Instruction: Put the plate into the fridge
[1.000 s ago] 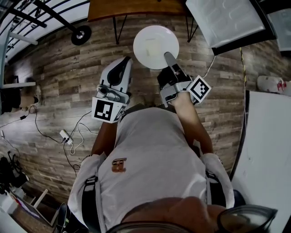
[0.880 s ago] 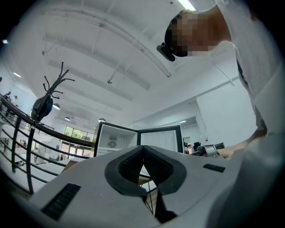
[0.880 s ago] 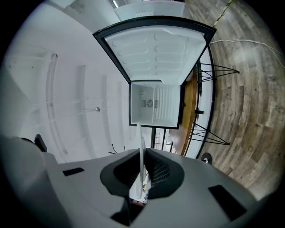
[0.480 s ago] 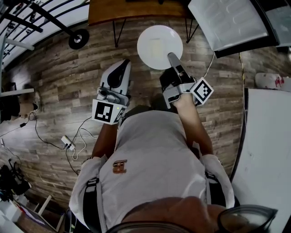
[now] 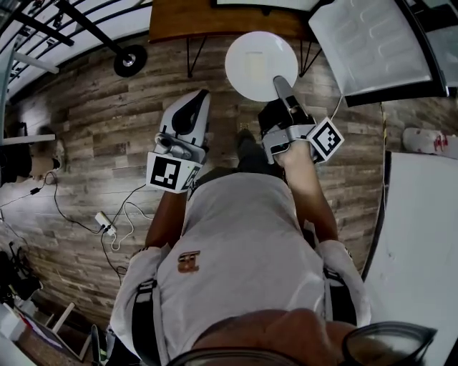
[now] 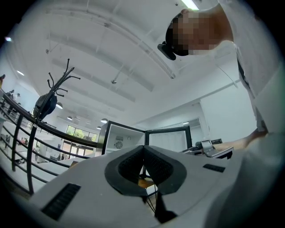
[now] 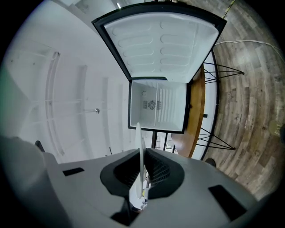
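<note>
The plate [image 5: 257, 61] is riding farther forward than a second ago, nearing the wooden table [image 5: 179, 18]. The left gripper [image 5: 187, 114] is hanging closed and empty. The right gripper [image 5: 280, 86] is pinching the plate's near rim, carrying it flat. Ahead, the fridge [image 7: 156, 109] is standing open, seemingly at the table's edge, ready for loading.

A lab-like open workspace. Loose cables [image 5: 71, 211] cross the plank floor [image 5: 93, 107] at left; a small fridge [image 7: 156, 109] tops a table [image 5: 193, 18].
</note>
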